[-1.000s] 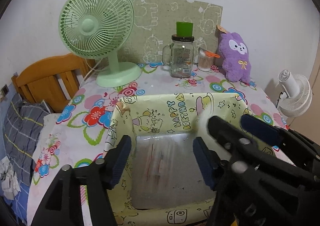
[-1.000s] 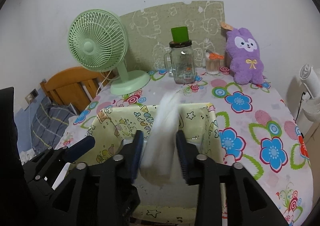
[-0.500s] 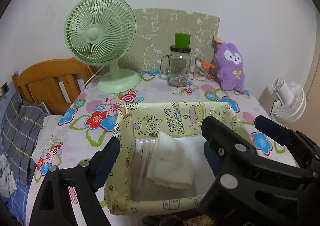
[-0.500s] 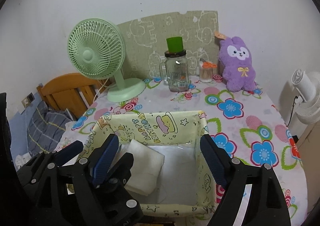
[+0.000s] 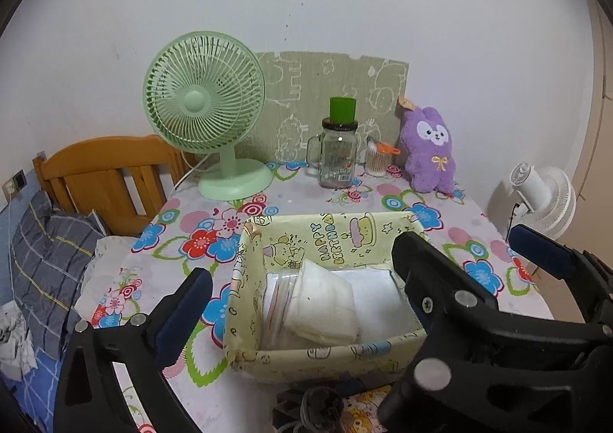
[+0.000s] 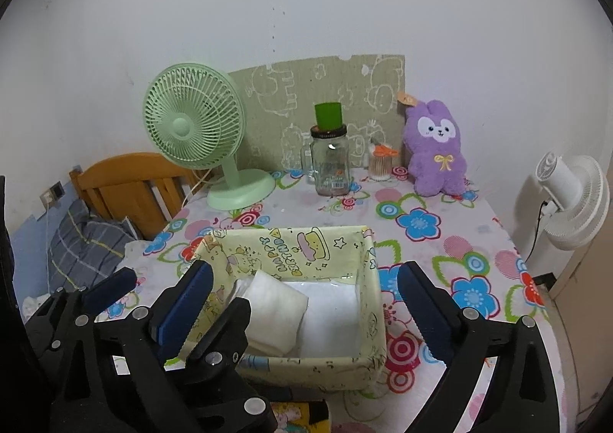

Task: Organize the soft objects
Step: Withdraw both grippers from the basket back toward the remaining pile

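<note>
2 fans (image 5: 203,103), 1 jar (image 5: 338,157), 1 plush (image 5: 431,149), 1 box (image 5: 325,237), 2 tools (image 6: 304,297).

One second earlier, the right gripper (image 6: 304,297) was clamped on a folded white cloth (image 6: 274,312) held upright above the yellow box (image 6: 367,318). The cloth then lay flat inside the box, against its left wall and partly over a clear plastic bag (image 5: 277,297). Both the right gripper and the left gripper (image 5: 306,302) had their jaws opening, with nothing pressed between the pads. Both grippers had drawn back and upward from the box, so that the box, previously filling the lower view, appeared whole and farther off.
</note>
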